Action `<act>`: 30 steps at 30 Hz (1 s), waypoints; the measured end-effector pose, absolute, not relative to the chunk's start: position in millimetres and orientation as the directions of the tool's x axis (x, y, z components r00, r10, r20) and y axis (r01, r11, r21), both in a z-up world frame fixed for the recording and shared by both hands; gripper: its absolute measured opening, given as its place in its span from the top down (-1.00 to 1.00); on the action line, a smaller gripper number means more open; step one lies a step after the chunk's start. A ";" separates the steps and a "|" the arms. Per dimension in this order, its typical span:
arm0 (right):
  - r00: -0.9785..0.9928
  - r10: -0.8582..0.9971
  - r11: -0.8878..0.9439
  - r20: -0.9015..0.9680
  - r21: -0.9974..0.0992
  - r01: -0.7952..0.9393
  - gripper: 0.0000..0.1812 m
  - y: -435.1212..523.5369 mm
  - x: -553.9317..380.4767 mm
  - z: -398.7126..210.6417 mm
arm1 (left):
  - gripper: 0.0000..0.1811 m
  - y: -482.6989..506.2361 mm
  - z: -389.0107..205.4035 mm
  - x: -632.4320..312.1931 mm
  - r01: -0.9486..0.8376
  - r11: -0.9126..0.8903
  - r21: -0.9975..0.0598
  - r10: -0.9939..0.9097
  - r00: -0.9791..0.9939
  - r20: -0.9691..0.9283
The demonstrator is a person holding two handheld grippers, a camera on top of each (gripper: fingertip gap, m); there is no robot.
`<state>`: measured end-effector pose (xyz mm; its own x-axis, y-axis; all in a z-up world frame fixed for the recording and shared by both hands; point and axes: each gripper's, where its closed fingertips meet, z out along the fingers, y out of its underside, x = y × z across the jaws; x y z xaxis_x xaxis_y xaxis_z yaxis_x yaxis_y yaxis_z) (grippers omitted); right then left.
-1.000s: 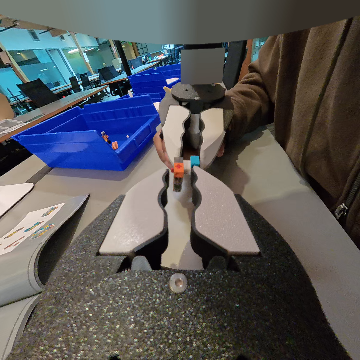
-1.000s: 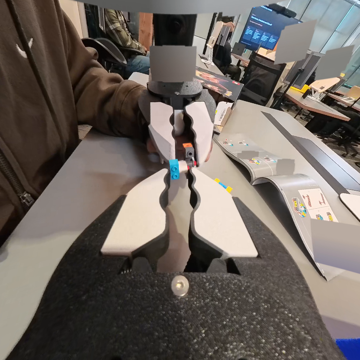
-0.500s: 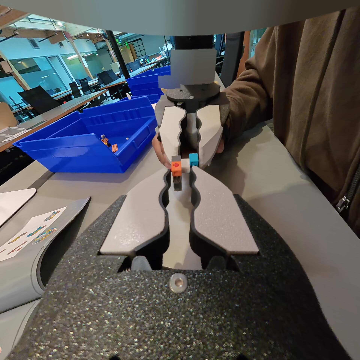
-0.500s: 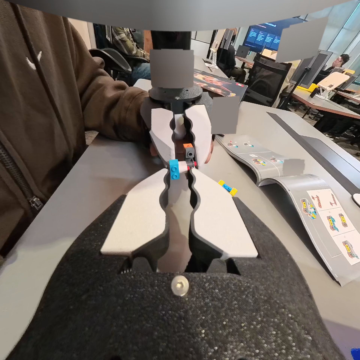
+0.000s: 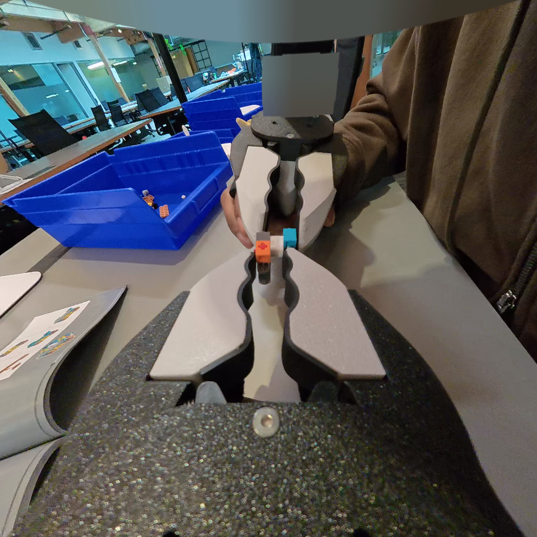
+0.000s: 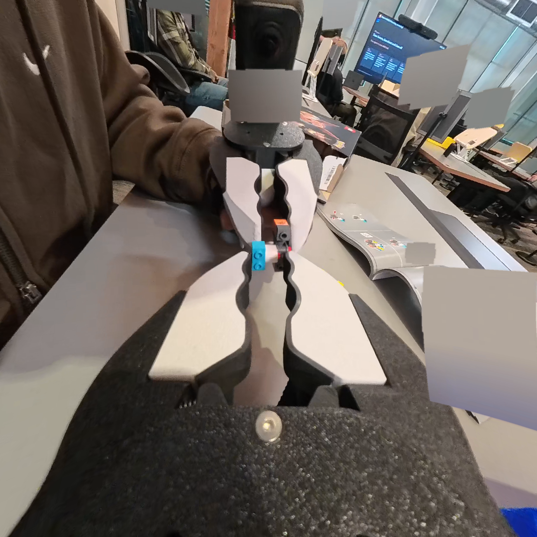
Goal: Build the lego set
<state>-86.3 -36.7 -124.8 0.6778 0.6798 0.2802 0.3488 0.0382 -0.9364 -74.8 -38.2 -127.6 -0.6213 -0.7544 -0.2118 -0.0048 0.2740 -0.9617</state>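
You have two grippers in view: the left gripper [image 5: 266,255] and the right gripper [image 6: 267,258], tip to tip. Between them you see one small lego assembly [image 5: 274,242]. You have one blue bin [image 5: 122,203] close by, with more stacked behind it, count unclear. One open instruction booklet [image 6: 386,250] lies on one grey table [image 5: 392,279].

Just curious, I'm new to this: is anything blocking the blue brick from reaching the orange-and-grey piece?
Nothing loose shows. Only a white piece sits between the blue brick and the orange-and-grey piece, apparently part of the build.
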 end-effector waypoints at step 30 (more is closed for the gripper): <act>0.550 0.834 -0.137 0.032 -0.955 0.264 0.81 -50.7 -92.5 -143.3 | 0.82 -50.3 -147.4 -80.5 -0.099 0.324 -0.941 -0.695 -0.700 -0.165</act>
<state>-92.5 -50.7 -143.3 0.5501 0.8345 0.0321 0.2638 -0.1371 -0.9548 -80.5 -50.3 -147.4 -0.7000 -0.6948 -0.1651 -0.0991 0.3235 -0.9410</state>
